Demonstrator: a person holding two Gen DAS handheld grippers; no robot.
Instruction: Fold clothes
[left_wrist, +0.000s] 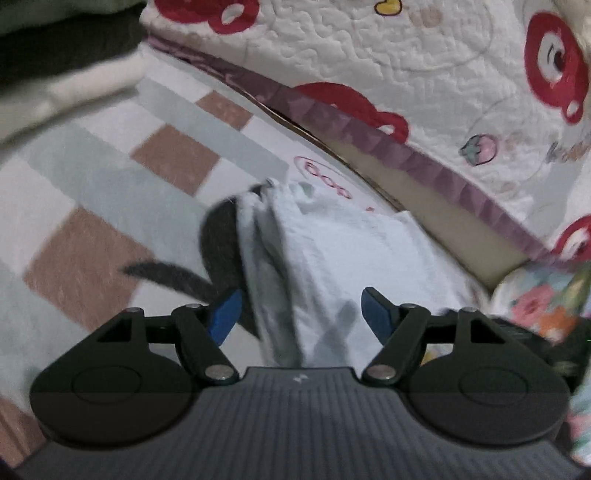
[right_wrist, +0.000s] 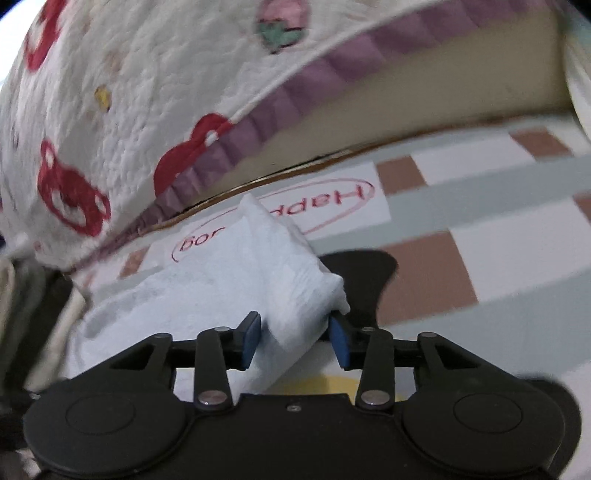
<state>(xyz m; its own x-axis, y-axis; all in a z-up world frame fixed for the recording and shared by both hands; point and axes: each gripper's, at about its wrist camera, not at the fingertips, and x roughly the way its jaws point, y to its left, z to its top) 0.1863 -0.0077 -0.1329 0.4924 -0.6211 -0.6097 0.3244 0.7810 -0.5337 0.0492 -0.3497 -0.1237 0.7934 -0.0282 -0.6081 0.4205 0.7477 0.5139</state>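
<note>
Both wrist views are motion-blurred. The left gripper has its blue fingers spread wide; a bunched fold of the pale blue towel-like garment runs up between them, brushing or just beside the left pad, clear of the right pad, so nothing is clamped. The right gripper sits about half spread, with a thick fold of the same pale blue garment filling the gap between its fingers. The cloth edge touches the right pad and lies just beside the left one, but whether the pads actually press on it cannot be told through the blur. The garment lies crumpled on a checked floor mat of white, grey-green and brown squares, partly covering a red oval print on that mat. Just behind the garment is the edge of a mattress with a purple-trimmed white quilted cover showing red bear motifs. In the right wrist view the other gripper's black body shows behind the fold. Floral fabric sits at the right of the left wrist view.
</note>
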